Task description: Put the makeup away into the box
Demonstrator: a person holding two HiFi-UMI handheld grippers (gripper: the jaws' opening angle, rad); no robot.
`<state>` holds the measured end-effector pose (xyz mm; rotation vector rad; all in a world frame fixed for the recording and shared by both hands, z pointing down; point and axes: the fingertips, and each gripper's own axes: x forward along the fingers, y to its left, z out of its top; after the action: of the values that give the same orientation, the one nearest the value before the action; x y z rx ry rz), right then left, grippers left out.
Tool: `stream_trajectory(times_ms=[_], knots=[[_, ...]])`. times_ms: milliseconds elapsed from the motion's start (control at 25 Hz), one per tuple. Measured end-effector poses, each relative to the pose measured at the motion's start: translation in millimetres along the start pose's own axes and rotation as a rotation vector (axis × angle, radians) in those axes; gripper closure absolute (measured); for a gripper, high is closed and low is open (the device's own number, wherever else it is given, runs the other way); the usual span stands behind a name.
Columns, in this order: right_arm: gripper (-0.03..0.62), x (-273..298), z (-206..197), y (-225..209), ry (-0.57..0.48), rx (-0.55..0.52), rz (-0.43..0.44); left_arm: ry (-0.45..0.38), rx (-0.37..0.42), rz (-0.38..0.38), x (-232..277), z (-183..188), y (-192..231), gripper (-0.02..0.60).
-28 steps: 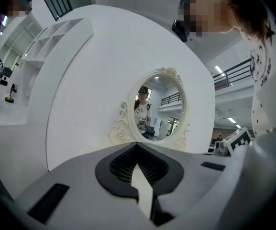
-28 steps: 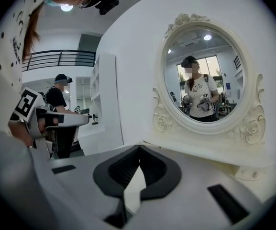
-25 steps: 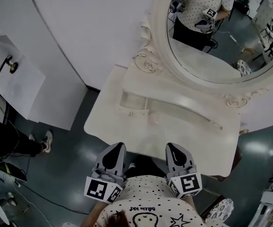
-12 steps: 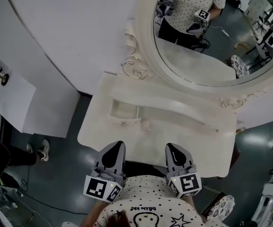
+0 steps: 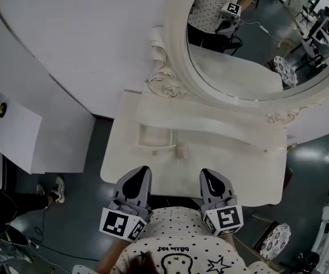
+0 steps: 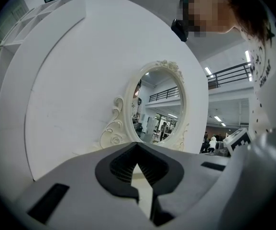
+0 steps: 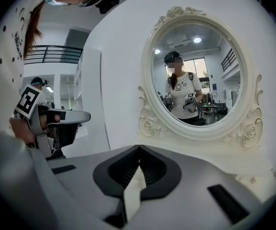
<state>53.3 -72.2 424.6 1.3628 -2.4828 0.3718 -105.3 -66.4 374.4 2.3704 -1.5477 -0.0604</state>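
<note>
Evidently pre-approach: left gripper [image 5: 141, 173] and right gripper [image 5: 208, 176] are both clamped shut on nothing, side by side at the dressing table's [image 5: 250, 170] front edge, because the small pale item [image 5: 181, 151], likely makeup, lies untouched ahead, just beside the open box [image 5: 142, 135].

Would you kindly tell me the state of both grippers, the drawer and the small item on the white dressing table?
Left gripper: fingers shut, nothing between them.
Right gripper: fingers shut, nothing between them.
Small white drawer: pulled open, apparently empty.
Small pale item: standing on the white dressing table, beside the drawer.
</note>
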Motion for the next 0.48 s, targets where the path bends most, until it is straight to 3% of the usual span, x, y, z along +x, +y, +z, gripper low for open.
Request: stream_trajectory(times_ms=[480], knots=[[0.586, 15.9, 5.4, 11.6, 0.002, 0.011, -0.054, 0.02, -0.01, -0.062, 8.5, 2.4, 20.2, 0.586]])
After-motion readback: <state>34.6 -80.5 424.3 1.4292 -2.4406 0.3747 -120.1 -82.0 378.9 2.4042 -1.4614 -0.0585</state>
